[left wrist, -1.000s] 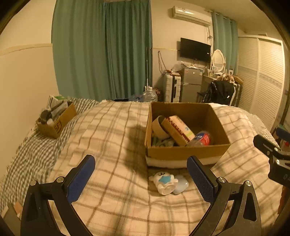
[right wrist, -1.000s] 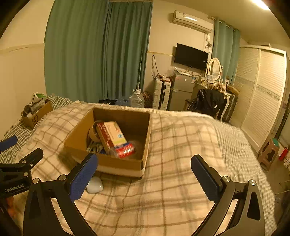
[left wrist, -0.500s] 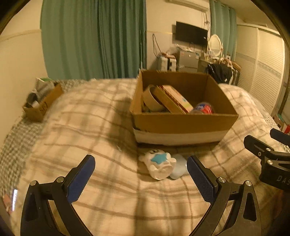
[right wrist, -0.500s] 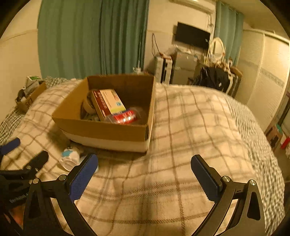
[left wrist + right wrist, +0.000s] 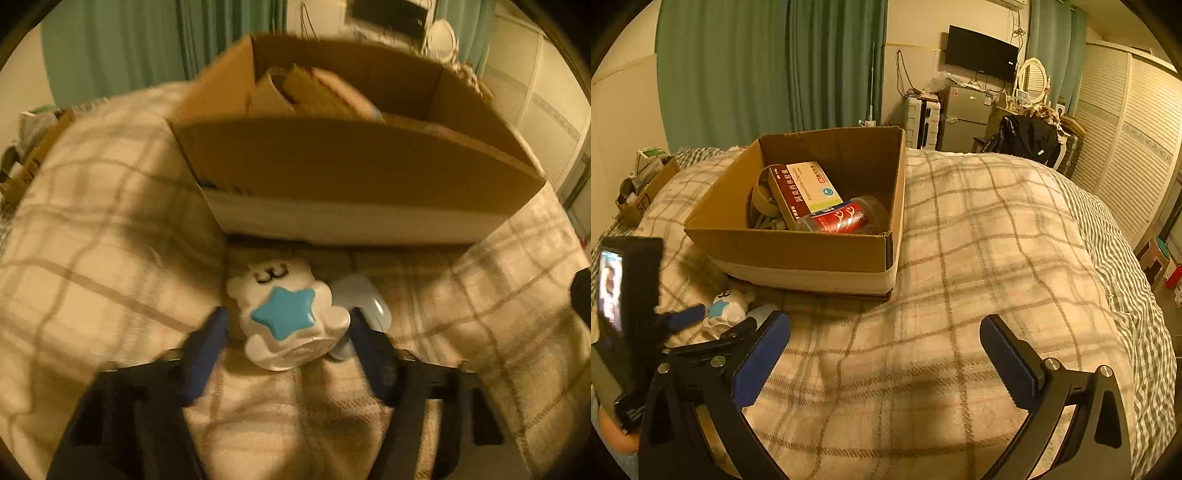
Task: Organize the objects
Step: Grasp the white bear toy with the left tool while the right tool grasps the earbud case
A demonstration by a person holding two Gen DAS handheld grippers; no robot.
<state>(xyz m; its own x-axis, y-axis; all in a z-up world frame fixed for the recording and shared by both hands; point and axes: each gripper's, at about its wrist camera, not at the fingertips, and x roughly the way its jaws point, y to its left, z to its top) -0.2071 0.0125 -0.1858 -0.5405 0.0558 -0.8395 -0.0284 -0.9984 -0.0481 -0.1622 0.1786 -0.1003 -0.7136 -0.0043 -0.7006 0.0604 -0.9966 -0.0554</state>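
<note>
A white bear-shaped toy with a blue star (image 5: 286, 317) lies on the plaid blanket just in front of a cardboard box (image 5: 351, 162); it also shows in the right wrist view (image 5: 726, 312). A pale blue object (image 5: 364, 302) lies against its right side. My left gripper (image 5: 288, 332) straddles the toy, its blue fingers close on either side; contact is not clear. My right gripper (image 5: 882, 354) is open and empty over bare blanket. The box (image 5: 798, 251) holds a red-and-white carton (image 5: 803, 190), a red-labelled jar (image 5: 842, 219) and a tape roll (image 5: 764, 195).
The plaid blanket (image 5: 979, 258) covers the bed. A small cardboard box of clutter (image 5: 642, 188) sits at the far left edge. The bed drops off at the right, with wardrobe doors (image 5: 1137, 147) beyond. A fridge, chair and TV stand behind the bed.
My left gripper has dropped forward and down to the bear toy and its fingers have narrowed around it. My right gripper has shifted slightly and stays open.
</note>
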